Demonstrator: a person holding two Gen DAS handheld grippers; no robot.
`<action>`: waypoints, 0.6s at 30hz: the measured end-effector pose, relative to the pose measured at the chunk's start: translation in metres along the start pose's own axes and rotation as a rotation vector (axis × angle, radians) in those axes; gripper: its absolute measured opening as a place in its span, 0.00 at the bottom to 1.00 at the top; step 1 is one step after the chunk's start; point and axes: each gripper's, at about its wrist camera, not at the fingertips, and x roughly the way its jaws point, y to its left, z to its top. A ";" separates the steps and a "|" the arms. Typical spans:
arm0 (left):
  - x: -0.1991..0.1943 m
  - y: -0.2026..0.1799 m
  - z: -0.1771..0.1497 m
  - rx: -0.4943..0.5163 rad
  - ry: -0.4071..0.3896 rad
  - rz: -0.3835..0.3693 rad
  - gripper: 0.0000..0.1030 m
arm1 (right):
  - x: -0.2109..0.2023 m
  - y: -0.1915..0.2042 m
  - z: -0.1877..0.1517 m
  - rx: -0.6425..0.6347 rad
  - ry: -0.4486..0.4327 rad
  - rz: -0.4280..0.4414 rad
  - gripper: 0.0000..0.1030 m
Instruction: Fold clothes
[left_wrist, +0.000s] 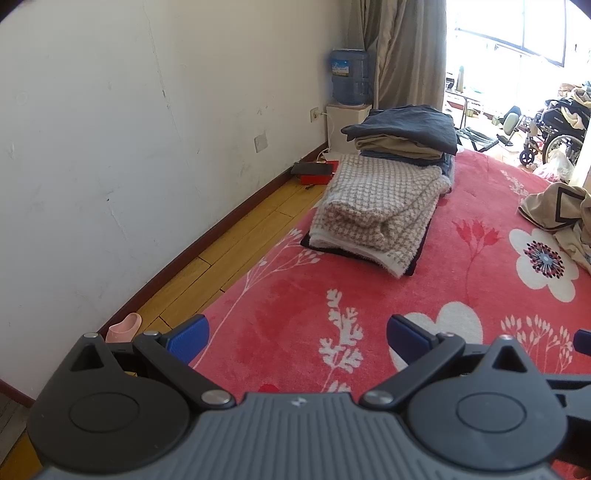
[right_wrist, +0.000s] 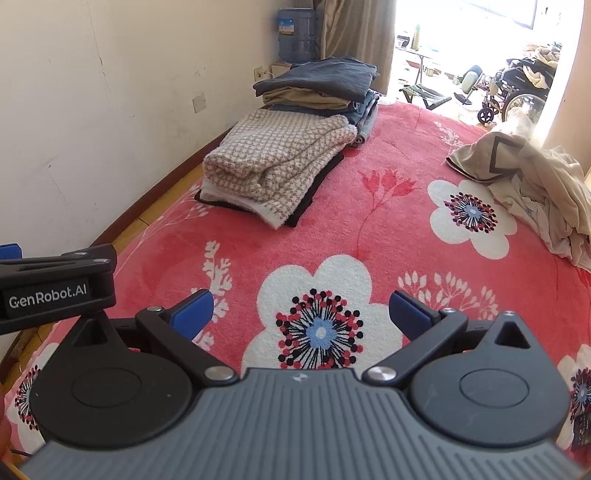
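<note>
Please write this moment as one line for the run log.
left gripper: open, empty | right gripper: open, empty | folded stack: on blanket, near wall | unfolded clothes: heap at right, untouched

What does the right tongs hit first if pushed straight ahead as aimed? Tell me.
Most likely the red blanket itself: the open right tongs tilts down over the big white flower, with nothing held. The folded stack lies ahead-left, the crumpled clothes ahead-right, both off that line, though depth is uncertain.
</note>
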 end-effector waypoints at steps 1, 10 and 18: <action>0.000 0.000 0.000 0.000 -0.001 0.000 1.00 | 0.000 0.000 0.000 -0.001 0.000 0.000 0.99; 0.000 -0.001 0.000 0.002 0.001 0.004 1.00 | 0.001 0.000 0.000 -0.004 0.003 0.001 0.99; 0.005 0.005 0.000 0.003 -0.009 -0.017 1.00 | 0.000 -0.002 0.000 0.017 -0.013 -0.012 0.99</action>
